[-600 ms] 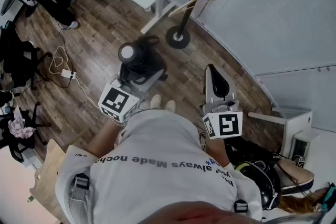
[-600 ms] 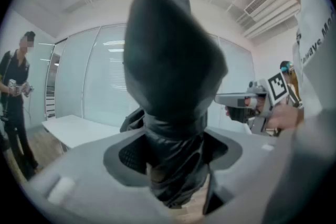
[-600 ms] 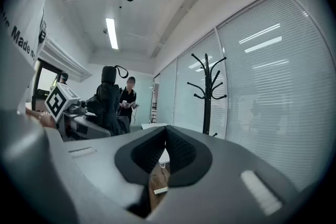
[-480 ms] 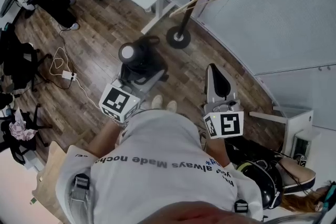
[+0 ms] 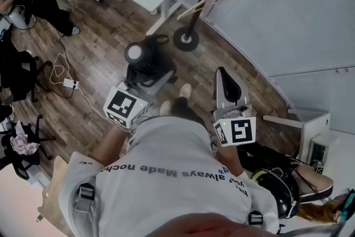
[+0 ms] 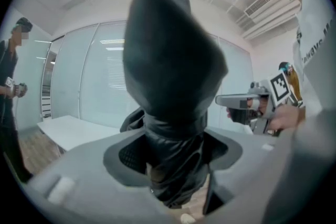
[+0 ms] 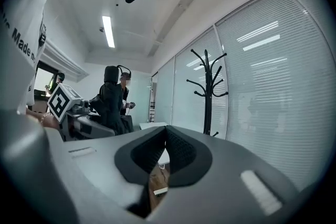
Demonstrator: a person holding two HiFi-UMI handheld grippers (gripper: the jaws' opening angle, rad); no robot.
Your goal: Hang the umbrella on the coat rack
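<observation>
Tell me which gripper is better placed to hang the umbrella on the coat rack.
Left. The left gripper holds the umbrella; the right gripper is shut and empty. The coat rack stands ahead.

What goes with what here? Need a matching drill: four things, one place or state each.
Things:
1. umbrella
2. right gripper
3. coat rack
4. hanger

Places or states:
A. shut, nothing between the jaws
B. standing beside the glass wall
C. clamped in the left gripper
D. hanging on the rack

Pairs: 1-C, 2-A, 3-B, 4-D
</observation>
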